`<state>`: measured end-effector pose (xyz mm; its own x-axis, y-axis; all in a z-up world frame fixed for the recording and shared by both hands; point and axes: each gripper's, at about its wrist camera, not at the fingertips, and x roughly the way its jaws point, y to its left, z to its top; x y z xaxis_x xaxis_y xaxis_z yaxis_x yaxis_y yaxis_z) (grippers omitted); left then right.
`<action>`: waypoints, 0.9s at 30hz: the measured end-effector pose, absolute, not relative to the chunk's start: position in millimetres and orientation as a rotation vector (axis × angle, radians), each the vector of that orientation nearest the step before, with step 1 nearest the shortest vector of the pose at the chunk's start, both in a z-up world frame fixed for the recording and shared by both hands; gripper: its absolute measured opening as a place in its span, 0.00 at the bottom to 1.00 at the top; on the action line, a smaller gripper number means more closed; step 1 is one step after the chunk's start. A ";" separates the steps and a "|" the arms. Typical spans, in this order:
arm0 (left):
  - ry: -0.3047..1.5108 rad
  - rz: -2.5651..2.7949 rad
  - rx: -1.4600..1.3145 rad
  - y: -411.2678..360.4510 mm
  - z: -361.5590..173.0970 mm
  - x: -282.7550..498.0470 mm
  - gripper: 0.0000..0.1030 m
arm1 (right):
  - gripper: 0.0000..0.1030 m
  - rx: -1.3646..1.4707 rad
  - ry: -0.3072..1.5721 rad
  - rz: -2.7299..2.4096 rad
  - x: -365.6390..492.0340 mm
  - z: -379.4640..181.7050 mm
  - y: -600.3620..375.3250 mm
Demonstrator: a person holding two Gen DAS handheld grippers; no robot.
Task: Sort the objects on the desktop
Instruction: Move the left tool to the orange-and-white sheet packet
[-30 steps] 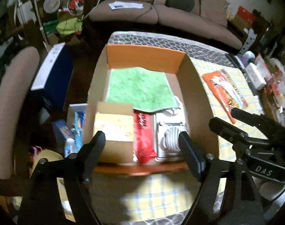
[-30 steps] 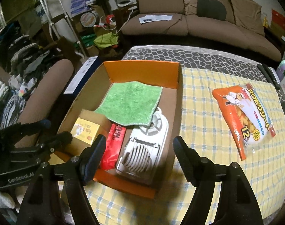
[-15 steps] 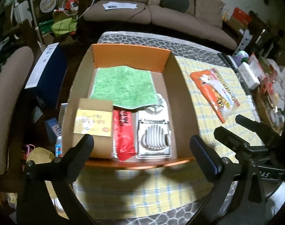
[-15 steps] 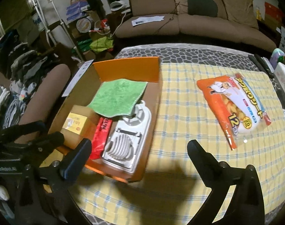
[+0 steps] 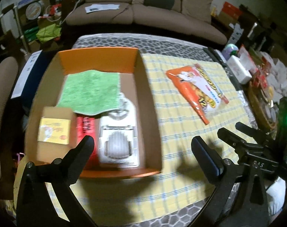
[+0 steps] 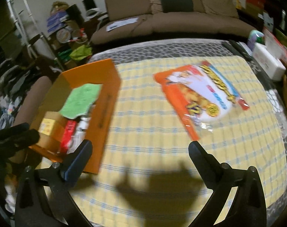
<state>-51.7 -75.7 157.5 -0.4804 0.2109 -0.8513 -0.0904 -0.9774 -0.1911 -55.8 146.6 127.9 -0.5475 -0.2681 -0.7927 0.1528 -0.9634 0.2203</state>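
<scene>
The cardboard box [image 5: 98,111] sits at the left of the desk [image 6: 152,132] and serves as the collecting place: in it lie a green cloth [image 5: 91,92], a small yellow-labelled carton [image 5: 54,130], a red packet [image 5: 85,130] and a white slicer [image 5: 117,141], packed side by side at the near end with the cloth overlapping them. The orange snack bag [image 6: 200,98] lies flat on the checked covering, well apart to the right, probably the one item left to sort. Both views are blurred, so its print is unreadable. The left tool [image 5: 142,147] hovers above the box's near right corner, fingers spread wide and empty. The right tool [image 6: 140,151] hangs over bare covering, likewise spread and empty, pointing toward the bag's near end.
</scene>
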 end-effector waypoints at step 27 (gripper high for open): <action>-0.132 2.327 -1.571 76.3 83.0 -122.2 1.00 | 1.00 1.395 -0.486 -2.689 -99.9 75.8 311.3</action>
